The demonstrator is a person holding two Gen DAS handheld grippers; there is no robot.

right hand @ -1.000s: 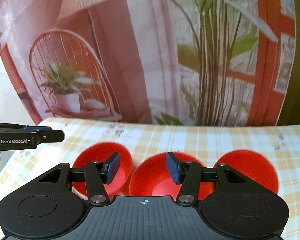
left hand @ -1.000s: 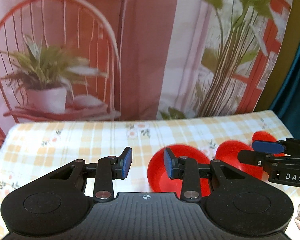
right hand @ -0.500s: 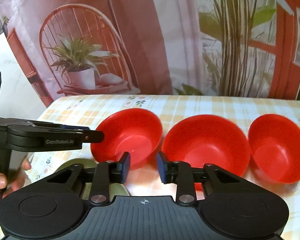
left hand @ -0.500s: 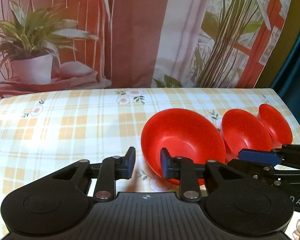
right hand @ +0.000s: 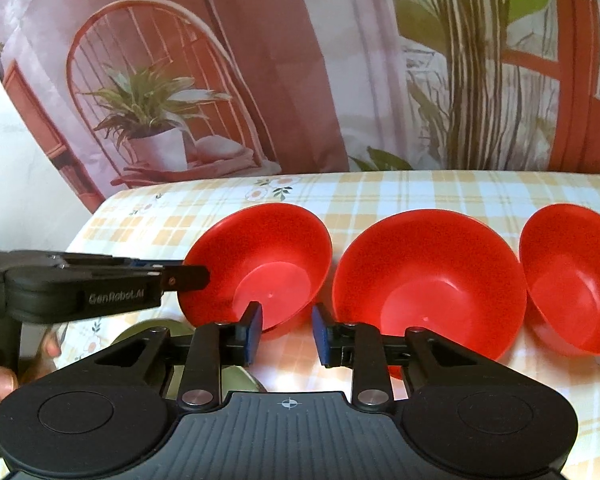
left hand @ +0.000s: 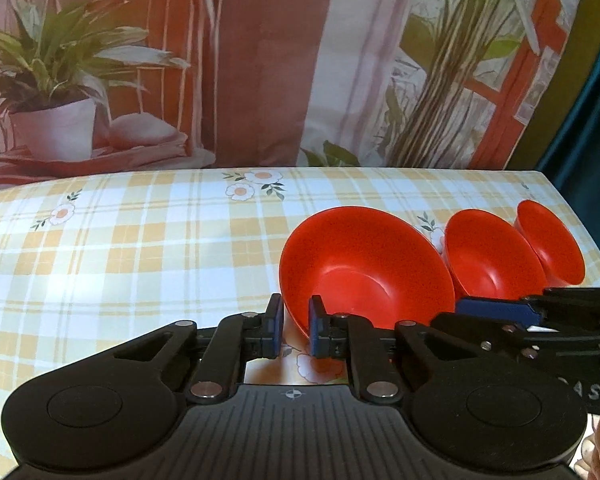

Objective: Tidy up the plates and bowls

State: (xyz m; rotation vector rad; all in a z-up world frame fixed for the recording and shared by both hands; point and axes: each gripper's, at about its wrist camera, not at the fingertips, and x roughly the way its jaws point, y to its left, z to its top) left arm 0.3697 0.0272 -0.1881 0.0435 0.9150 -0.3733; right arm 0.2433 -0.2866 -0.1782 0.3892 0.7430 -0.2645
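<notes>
The left gripper (left hand: 294, 330) has its jaws closed on the near rim of the leftmost glossy red plastic bowl (left hand: 366, 266): in the left wrist view one blue pad sits outside the wall and the other inside, low and centre in the frame. That bowl looks tilted, its mouth turned toward the lens. The right gripper (right hand: 286, 332) keeps its jaws a little apart and empty — the same bowl's near rim lies at the left pad, and the gap itself opens on the cloth between that bowl and the middle red plastic bowl (right hand: 428, 280).

Three bowls run in a row on the yellow-checked floral cloth of the desk (left hand: 140, 248), the third red plastic bowl (right hand: 572, 280) at the right edge. A dull green plate (right hand: 152, 330) peeks out at lower left, under the gripper body.

The middle bowl lies to the right of the held one, so nesting them probably means carrying the held bowl rightward.
</notes>
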